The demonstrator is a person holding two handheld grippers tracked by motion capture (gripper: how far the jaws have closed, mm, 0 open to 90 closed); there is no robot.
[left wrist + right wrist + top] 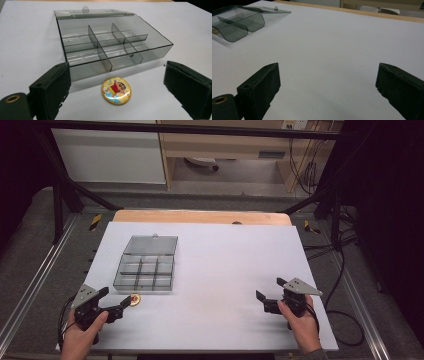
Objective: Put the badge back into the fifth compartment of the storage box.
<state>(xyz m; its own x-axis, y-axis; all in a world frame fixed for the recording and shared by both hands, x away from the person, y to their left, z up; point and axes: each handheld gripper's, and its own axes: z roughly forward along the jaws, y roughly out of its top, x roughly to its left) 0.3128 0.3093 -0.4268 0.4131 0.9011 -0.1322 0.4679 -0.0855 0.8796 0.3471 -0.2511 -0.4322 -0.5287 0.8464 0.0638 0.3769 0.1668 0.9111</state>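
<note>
**Two open grippers, one badge, one box**

My left gripper (115,301) has its jaws spread around one round cartoon badge (116,90). Just beyond sits one clear six-compartment box (110,45), lid open. My right gripper (270,294), spread too, holds nothing over the white table (225,265).

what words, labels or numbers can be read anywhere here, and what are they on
No text reads in any view.
Round badge in front of the clear divided box: a cartoon picture, no letters legible.
Label on the cabinet behind the table: too small and blurred to read.
Left tool and right tool: no markings legible.
</note>
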